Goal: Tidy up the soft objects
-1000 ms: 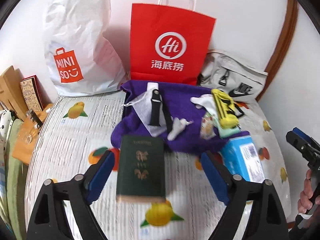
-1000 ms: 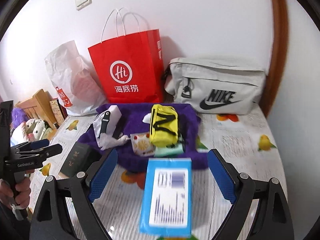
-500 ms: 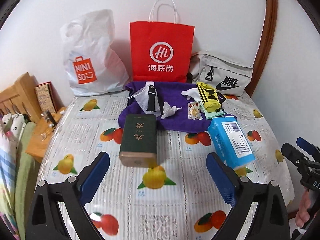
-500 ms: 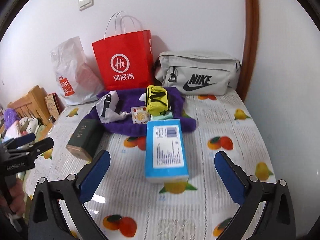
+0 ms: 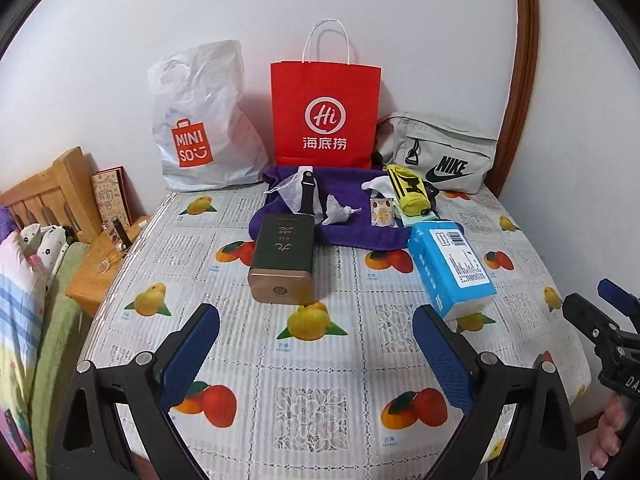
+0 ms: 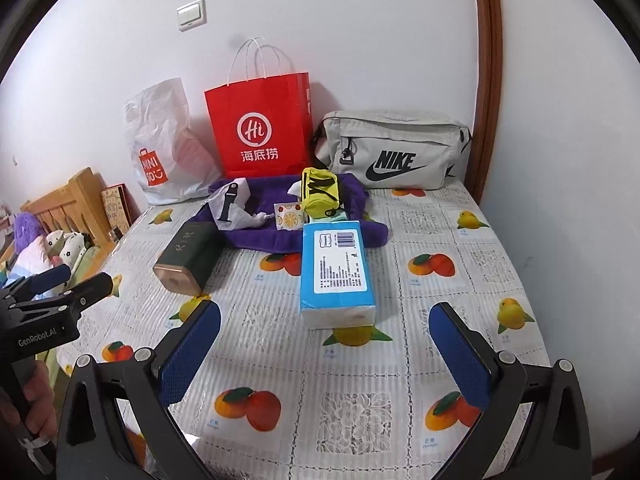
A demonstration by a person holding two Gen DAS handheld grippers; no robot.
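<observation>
1. Left gripper (image 5: 316, 344) jaws wide apart, holding nothing, hovering over the fruit-print tablecloth (image 5: 312, 364) on the near side of the purple towel (image 5: 352, 232)
2. Right gripper (image 6: 324, 348) also spread wide and empty, lined up on the blue tissue pack (image 6: 336, 268)
3. Tissue pack lies flat just in front of the purple towel, its far end touching or overlapping the towel edge; dark green tin (image 5: 282, 256) sits at the towel's front-left edge
4. On the towel: yellow pouch (image 6: 320, 196), white crumpled tissue (image 5: 338, 212), watch strap (image 5: 306, 194) on white sheet
5. Behind the towel: red Haidilao bag (image 5: 324, 116), Miniso bag (image 5: 200, 128), grey Nike bag (image 6: 392, 152)
6. Likely step: grab the tissue pack; approach along its long axis, close across the narrow sides mid-length, squeeze lightly since it should compress, lift clear without dragging the towel
</observation>
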